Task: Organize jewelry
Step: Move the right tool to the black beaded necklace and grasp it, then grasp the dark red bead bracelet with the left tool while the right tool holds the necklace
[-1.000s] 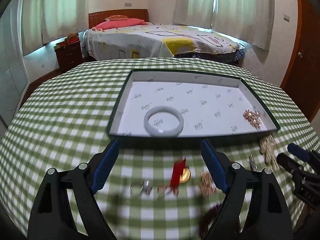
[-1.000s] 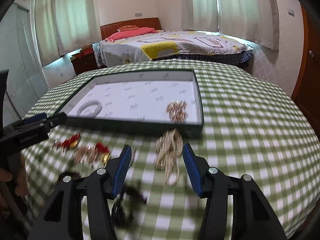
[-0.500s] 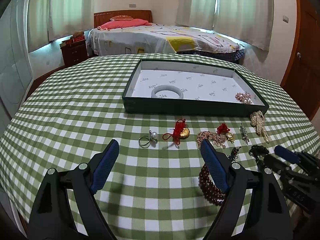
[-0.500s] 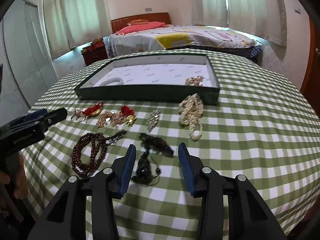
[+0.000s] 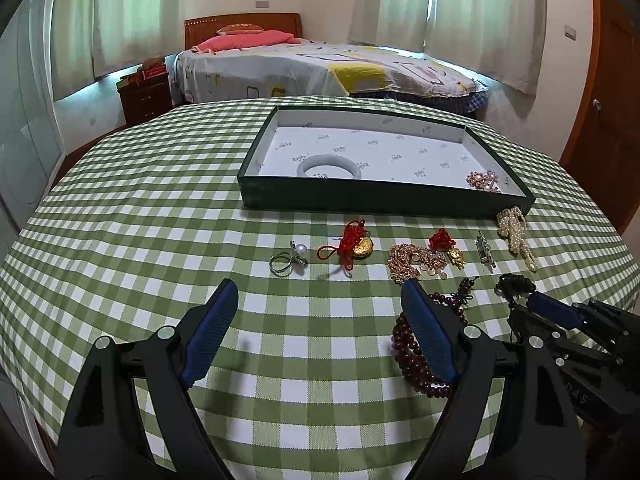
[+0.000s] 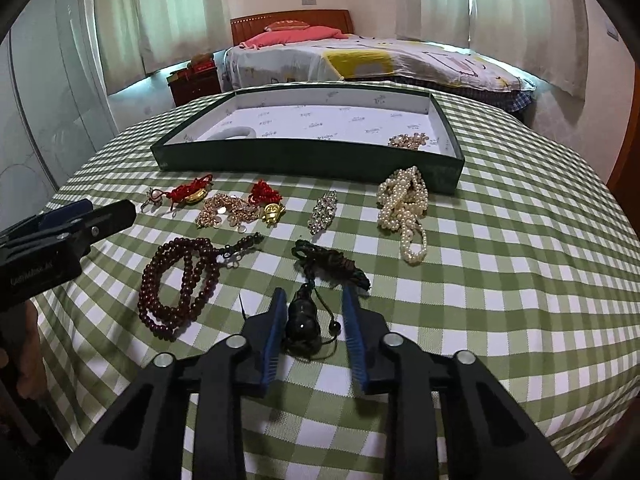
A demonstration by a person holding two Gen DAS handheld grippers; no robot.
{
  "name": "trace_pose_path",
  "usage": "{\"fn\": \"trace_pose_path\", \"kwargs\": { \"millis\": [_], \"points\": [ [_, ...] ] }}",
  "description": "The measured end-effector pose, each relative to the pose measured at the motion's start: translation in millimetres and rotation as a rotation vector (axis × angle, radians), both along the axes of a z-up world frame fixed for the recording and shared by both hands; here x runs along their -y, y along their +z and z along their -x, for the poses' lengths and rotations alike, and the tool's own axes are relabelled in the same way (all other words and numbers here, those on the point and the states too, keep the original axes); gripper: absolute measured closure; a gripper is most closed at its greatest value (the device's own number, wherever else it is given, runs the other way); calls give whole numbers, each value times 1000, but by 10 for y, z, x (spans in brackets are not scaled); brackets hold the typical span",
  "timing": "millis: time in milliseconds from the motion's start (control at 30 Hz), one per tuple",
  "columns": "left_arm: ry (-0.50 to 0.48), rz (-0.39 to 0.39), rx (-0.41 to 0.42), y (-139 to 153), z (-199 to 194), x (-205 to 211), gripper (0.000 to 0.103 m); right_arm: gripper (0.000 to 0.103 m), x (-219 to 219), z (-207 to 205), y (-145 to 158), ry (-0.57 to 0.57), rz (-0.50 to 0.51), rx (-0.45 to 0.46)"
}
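A dark green tray [image 5: 384,200] [image 6: 304,156] with a white lining holds a white bangle [image 5: 329,165] and a small rose-gold piece [image 5: 483,181]. In front of it on the checked cloth lie a ring [image 5: 285,260], red-corded gold charms [image 5: 354,242], a gold chain [image 6: 228,210], a crystal clip [image 6: 322,212], a pearl strand [image 6: 404,208], a dark bead strand [image 6: 180,280] and a black gourd pendant [image 6: 302,320] on a dark cord. My right gripper [image 6: 314,298] is open, with its jaws either side of the pendant. My left gripper [image 5: 316,292] is open and empty above the cloth.
The round table [image 5: 120,208] with the green checked cloth drops off at the near and side edges. A bed [image 5: 320,68] and a wooden nightstand [image 5: 146,94] stand behind it. A wooden door [image 5: 604,92] is at the right.
Both grippers have drawn back from the tray toward the near edge. The right gripper has come down around the black pendant and its jaws have narrowed.
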State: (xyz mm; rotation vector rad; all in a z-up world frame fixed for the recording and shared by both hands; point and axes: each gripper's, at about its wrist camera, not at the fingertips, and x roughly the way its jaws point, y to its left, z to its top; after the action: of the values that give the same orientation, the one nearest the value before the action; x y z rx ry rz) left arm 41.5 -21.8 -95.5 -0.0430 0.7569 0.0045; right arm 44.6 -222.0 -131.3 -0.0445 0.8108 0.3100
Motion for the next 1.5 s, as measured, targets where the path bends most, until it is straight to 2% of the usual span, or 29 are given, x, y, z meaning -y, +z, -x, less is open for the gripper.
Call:
{"fn": "trace_pose_path", "kwargs": {
  "millis": [33,133,433,533,767,1033,1167,1233,1267,1333,1433,1500],
  "points": [
    [0,1,-2,-3,-1,4,21,82,1,7,0,4,3,0],
    [-8,6,-7,-17,8,30,21,86,-10,36,0,14,8,3],
    [-81,3,-22,-76,22,289,21,86,216,51,64,-39,-30,24],
    [-100,28,-51,-137,-14,394,21,86,289,45,62,-54,-46,25],
    [-123,25,-83,-242,-89,560,21,86,376,32,54,-65,-74,24],
    [-137,-13,-99,-350,-106,637,22,86,375,23,43,-65,-80,18],
    [-148,-19,-84,-323,-49,620,55,86,376,20,39,-64,-80,18],
    [-165,19,-76,-311,-22,565,70,86,372,20,39,-63,-80,18],
    [-173,43,-75,-312,-17,530,80,86,375,21,41,-64,-80,19],
    [-187,93,-75,-317,-13,461,85,86,373,21,39,-63,-79,22],
    [-198,94,-75,-314,-4,458,92,86,370,18,42,-62,-84,25],
    [-204,93,-73,-305,2,464,92,86,370,21,41,-62,-86,26]
  ]
}}
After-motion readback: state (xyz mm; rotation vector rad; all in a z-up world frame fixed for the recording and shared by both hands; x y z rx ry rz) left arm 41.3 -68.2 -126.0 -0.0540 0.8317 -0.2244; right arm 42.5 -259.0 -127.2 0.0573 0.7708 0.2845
